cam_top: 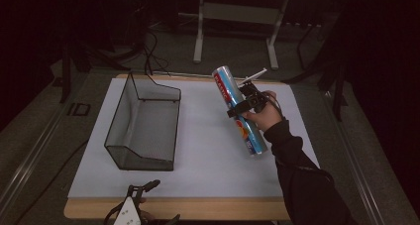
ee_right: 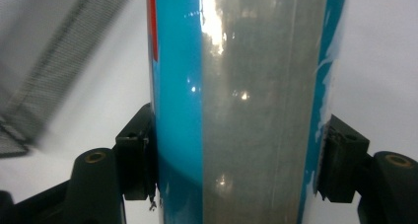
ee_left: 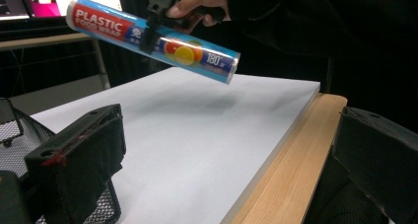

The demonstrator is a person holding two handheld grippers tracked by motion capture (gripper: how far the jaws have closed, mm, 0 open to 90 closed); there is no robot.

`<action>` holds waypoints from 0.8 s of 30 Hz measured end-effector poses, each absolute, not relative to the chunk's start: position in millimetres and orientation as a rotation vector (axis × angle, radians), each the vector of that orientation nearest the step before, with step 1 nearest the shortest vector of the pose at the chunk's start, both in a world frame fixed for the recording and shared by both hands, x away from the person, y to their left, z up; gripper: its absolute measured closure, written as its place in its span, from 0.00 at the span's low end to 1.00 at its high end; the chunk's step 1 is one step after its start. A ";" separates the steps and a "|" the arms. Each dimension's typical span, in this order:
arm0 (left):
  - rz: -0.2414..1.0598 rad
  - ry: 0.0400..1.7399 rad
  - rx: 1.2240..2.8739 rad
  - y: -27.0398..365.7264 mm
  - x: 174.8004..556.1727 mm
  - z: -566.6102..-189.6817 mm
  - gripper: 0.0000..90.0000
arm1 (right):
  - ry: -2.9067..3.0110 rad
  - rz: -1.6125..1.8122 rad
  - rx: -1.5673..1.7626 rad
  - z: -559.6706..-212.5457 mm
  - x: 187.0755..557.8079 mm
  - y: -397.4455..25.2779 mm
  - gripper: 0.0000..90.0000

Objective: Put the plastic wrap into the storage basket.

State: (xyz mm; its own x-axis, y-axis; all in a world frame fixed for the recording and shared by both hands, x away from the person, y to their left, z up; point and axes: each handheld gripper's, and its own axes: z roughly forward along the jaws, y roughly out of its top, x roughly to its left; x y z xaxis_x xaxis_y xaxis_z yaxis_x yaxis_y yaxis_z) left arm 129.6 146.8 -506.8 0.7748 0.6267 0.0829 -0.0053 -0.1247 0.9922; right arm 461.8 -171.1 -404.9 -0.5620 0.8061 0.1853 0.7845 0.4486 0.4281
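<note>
Nearest the high camera, the left claw [cam_top: 148,185] rests at the bench's [cam_top: 198,207] front edge, jaws spread and empty. Right claw [ee_right: 236,169] is clenched on the wrap roll [cam_top: 239,109], held tilted in the air over the white mat [cam_top: 208,150], to the right of the mesh basket [cam_top: 143,123]. The roll sits crosswise between the jaws, gripped near its middle. Its glossy skin looks slippery; I judge it could slide or twist out if swung quickly, or its long end could catch the basket rim.
</note>
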 end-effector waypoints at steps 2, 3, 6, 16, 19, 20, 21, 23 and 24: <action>0.581 0.505 1.619 147.0 129.6 -506.7 0.00 | 2.648 0.784 1.460 -403.6 460.3 -163.7 0.36; 0.581 0.505 1.619 147.0 129.6 -506.7 0.00 | 2.650 0.791 1.461 -403.0 459.3 -160.8 0.36; 0.579 0.504 1.620 146.9 129.8 -506.7 0.00 | 2.660 0.838 1.445 -399.8 454.9 -147.3 0.36; 0.580 0.500 1.620 147.1 129.9 -506.4 0.00 | 2.594 1.049 1.513 -384.8 447.6 -116.0 0.36; 0.590 0.501 1.619 147.9 128.6 -506.0 0.00 | 2.563 1.113 1.508 -379.0 444.6 -102.5 0.36; 0.595 0.505 1.603 150.1 127.3 -505.3 0.00 | 2.553 1.131 1.515 -378.1 443.9 -100.2 0.36; 0.595 0.507 1.600 151.0 127.3 -505.0 0.00 | 2.534 1.153 1.513 -376.6 442.6 -96.1 0.36; 0.595 0.507 1.600 151.0 127.3 -505.0 0.00 | 2.520 1.164 1.503 -375.9 441.8 -93.6 0.36; 0.590 0.514 1.600 151.7 128.3 -504.9 0.00 | 2.470 1.200 1.504 -372.8 440.1 -85.6 0.36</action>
State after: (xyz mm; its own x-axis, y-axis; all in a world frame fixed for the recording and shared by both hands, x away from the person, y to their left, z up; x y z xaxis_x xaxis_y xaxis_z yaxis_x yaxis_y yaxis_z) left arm 128.3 151.7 -504.9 0.7667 0.6374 0.0775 -0.0109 -0.1078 0.9941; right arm 440.1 -85.6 -372.8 -0.5384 0.7620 0.3599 0.7538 0.2447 0.6098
